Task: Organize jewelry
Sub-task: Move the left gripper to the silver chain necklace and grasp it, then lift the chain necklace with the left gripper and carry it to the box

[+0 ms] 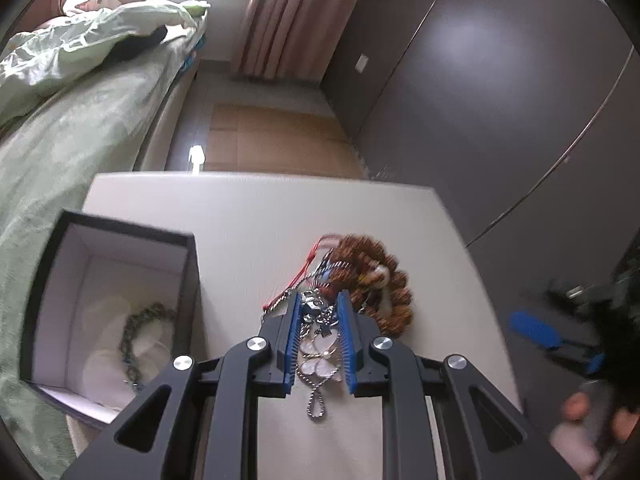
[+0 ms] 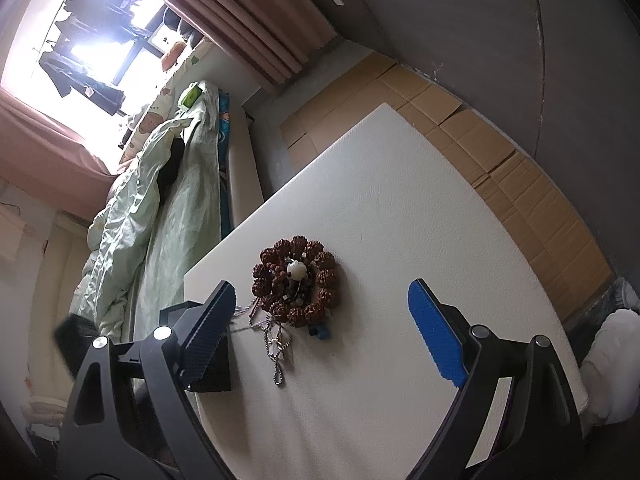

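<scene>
My left gripper (image 1: 319, 300) straddles a silver chain with a white butterfly pendant (image 1: 320, 356) on the white table (image 1: 256, 216); the jaws are narrowed around it, and I cannot tell whether the pads press it. Just beyond lies a brown bead bracelet (image 1: 384, 280) with a red cord (image 1: 308, 268). An open black box (image 1: 116, 316) at the left holds a dark green bead bracelet (image 1: 134, 336). My right gripper (image 2: 320, 300) is open and empty, above the table near the brown bracelet (image 2: 298, 280) and the chain (image 2: 276, 344).
A bed with green bedding (image 1: 60, 120) lies left of the table. Cardboard (image 2: 500, 160) covers the floor beyond the table. A dark wardrobe wall (image 1: 500, 100) stands at the right. The box corner (image 2: 212, 364) shows beside my right gripper's left finger.
</scene>
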### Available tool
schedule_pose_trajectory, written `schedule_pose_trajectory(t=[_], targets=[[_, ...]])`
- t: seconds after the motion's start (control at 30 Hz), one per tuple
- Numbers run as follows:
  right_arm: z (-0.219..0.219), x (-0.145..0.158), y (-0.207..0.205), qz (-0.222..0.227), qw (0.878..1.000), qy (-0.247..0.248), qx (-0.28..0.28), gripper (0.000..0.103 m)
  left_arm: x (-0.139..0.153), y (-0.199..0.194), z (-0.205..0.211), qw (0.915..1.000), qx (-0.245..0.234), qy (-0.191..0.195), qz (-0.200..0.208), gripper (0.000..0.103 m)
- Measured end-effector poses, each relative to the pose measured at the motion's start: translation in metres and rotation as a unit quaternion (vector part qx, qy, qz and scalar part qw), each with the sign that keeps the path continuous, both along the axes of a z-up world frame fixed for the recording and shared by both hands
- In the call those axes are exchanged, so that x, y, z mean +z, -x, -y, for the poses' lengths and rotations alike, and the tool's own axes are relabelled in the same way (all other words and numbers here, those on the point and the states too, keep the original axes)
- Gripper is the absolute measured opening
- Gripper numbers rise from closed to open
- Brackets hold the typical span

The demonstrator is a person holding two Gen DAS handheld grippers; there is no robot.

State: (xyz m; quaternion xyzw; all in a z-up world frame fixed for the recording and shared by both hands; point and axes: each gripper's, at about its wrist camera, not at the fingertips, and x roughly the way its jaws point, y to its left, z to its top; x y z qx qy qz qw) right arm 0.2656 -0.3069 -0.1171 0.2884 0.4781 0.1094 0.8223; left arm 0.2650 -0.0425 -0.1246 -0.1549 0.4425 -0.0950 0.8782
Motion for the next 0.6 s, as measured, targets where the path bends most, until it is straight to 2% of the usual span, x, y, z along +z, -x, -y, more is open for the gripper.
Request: schedule_pose_trajectory(t=[0.1,0.27,0.6], targets=[[-0.004,-0.003,0.001,-0.003,1.0,0.003,0.004,0.086,0.025,0.009,-0.007,0.9996,-0.001,0.014,0.025,0.016],[-0.01,-0.012,-0.003,-0.018,1.0,0.011,0.013,0.072,0.063,0.032,-0.006,0.9977,-0.005,0.011,0.066,0.016],[-0.017,-0.022,-0.006,-0.032,0.999,0.024,0.023,0.072,0.133,0.058,-0.013,0.9918,-0.005,0.004,0.128,0.016]])
